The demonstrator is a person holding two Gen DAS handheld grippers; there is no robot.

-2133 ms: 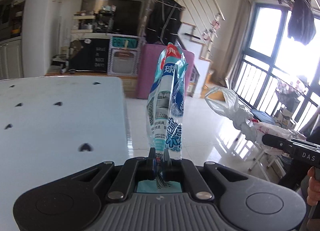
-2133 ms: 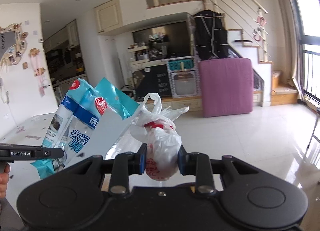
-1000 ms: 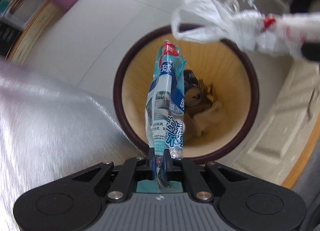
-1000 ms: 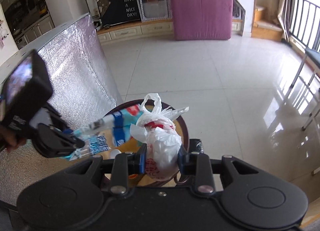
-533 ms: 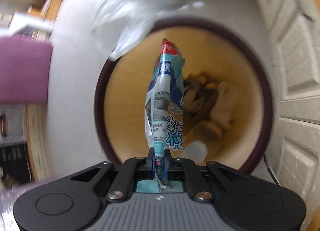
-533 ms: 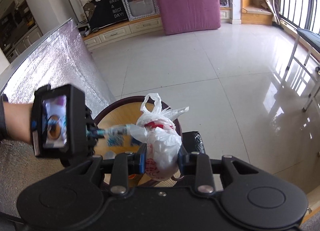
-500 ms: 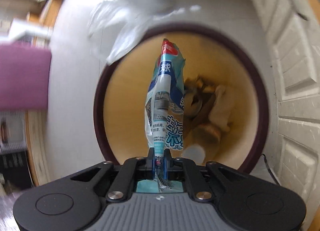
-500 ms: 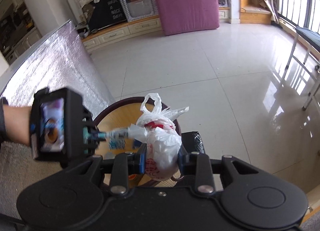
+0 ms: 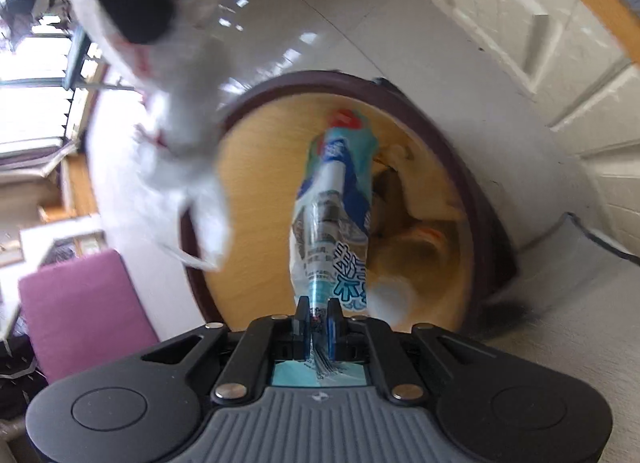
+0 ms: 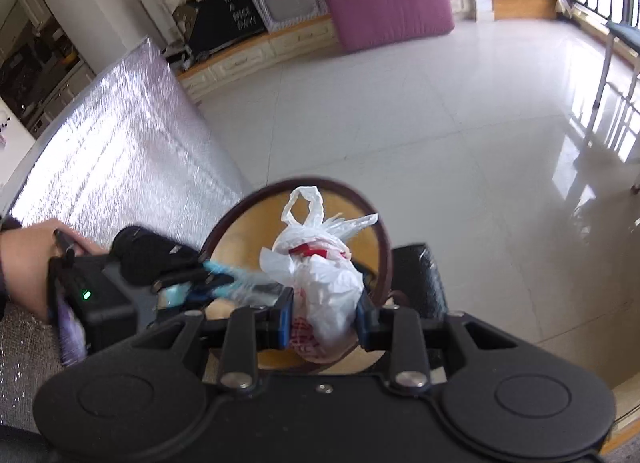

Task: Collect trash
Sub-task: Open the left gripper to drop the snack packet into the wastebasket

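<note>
Both hands came down over the bin (image 9: 492, 199); left gripper (image 9: 318, 313) pinches the blue wrapper (image 9: 340, 199), right gripper (image 10: 324, 319) squeezes the white bag (image 10: 320, 279), which could bump and miss

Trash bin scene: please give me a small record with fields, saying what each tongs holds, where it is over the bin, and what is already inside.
left tongs: shut on the blue packet, which points into the bin
right tongs: shut on the white plastic bag, knotted, held above the bin
bin: round, dark brown rim, tan inside, open top, stands on the white tile floor
bin contents: some crumpled trash at the bottom, blurred
released so far: neither item
</note>
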